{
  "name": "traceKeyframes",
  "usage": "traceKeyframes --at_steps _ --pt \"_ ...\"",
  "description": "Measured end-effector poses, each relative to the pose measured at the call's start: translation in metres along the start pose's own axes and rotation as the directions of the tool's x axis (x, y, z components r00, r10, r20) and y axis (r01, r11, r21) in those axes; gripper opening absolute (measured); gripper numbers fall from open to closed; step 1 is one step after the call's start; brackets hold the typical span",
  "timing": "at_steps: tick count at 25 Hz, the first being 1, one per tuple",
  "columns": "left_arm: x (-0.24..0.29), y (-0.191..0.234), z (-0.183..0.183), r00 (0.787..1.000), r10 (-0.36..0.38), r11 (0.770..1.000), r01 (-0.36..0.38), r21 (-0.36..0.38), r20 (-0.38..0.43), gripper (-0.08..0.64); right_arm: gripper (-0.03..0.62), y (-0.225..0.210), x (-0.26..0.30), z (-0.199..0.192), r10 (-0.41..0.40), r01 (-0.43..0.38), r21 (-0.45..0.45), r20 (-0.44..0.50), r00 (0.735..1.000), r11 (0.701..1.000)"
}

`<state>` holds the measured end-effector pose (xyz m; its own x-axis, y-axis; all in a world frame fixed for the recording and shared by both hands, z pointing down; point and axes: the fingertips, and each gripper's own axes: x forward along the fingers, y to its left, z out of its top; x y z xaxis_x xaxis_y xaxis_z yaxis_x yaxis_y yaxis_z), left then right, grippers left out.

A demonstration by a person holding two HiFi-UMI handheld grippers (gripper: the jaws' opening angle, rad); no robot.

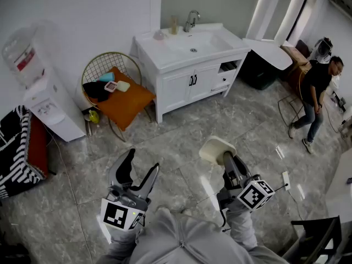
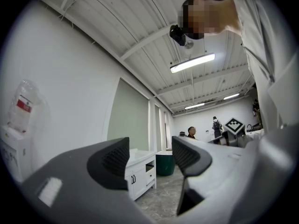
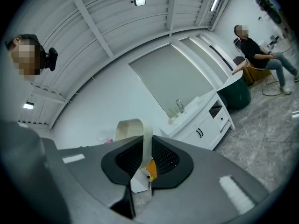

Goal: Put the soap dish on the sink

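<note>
Head view: dish in hand-held gripper

The head view looks forward and steeply down from above onto the grey marbled tile floor. The white sink cabinet lies well ahead, near the top edge. The left gripper view sits low, just behind the left claw, and faces slightly upward at the white wall and the ribbed white ceiling. The right gripper view sits just behind the right claw, likewise tilted upward. All three views share the white sink cabinet.
</note>
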<state>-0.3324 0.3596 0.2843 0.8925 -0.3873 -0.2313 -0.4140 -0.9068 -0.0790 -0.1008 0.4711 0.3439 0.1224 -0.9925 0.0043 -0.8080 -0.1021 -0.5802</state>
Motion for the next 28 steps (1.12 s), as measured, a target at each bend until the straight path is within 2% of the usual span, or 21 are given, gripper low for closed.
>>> traceKeyframes --at_steps 6,11,16,23,28 --pt "0.002 0.013 -0.003 1.0 -0.027 1.0 0.027 0.003 -0.003 0.313 0.044 0.008 0.014 -0.005 -0.012 0.012 0.008 0.009 1.0 1.0" --pt "0.001 0.028 -0.01 0.999 -0.052 0.999 0.052 0.0 -0.015 0.313 0.044 0.013 0.025 -0.005 -0.011 0.009 0.052 0.057 0.998 0.999" --pt "0.009 0.041 -0.021 0.997 -0.07 0.997 0.07 -0.011 -0.031 0.313 0.044 0.009 0.036 -0.01 -0.046 0.042 0.063 0.057 0.997 0.997" --pt "0.044 0.052 -0.039 0.996 -0.08 0.997 0.079 -0.017 -0.048 0.313 0.044 -0.013 0.066 -0.002 -0.047 0.044 0.071 0.05 0.998 0.997" --pt "0.095 0.06 -0.055 0.997 -0.063 0.998 0.063 -0.006 -0.048 0.313 0.044 -0.054 0.104 0.019 -0.048 0.044 0.08 0.041 0.998 0.996"
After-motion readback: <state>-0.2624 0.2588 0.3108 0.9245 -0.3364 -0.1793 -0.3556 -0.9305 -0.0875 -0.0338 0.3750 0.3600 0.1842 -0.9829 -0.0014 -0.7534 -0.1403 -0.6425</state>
